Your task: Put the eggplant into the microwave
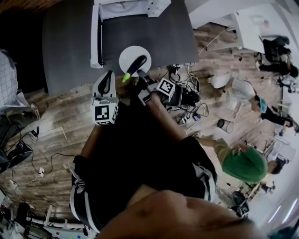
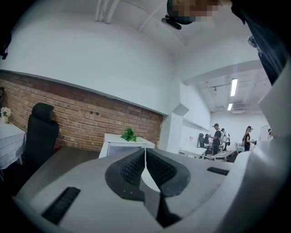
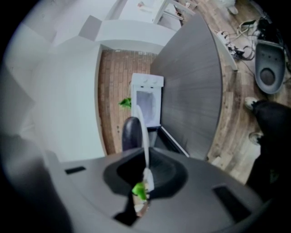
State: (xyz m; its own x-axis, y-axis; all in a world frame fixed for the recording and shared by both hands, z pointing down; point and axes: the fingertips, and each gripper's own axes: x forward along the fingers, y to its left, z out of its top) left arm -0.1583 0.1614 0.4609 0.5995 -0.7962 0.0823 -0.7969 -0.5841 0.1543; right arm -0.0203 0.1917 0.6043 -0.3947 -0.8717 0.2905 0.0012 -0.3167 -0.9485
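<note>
Closest in, your torso [image 1: 140,154] fills the lower half of the head view, and both grippers reach out from it toward 12 o'clock. Your right gripper [image 3: 145,175] has its jaws pinched nearly together on the rim of a white plate [image 1: 127,55], at the plate's 5 o'clock edge. The plate shows edge-on between the pads in the right gripper view.

On that plate lies the eggplant [image 1: 137,64], just beyond the jaws at 12 o'clock. Its long axis runs from the green stem at 7 o'clock, nearest the jaws, to the dark blunt end at 1 o'clock.

Your left gripper [image 2: 145,158] has its jaws closed on each other with nothing between them. It hangs near the plate's 8 o'clock side, apparently not touching it.

At 12 o'clock from the plate, the microwave [image 1: 128,6] stands at the far side of the grey table [image 1: 70,42]. Its door [image 1: 96,36] looks swung out toward you on the 9 o'clock side. Your right hand carries the load, so I'd expect the move to go straight ahead, roughly along the eggplant's own axis.

Count: one eggplant, one plate, one microwave, one table, two grippers, and one green sprig [image 2: 129,134] on top of the microwave.
</note>
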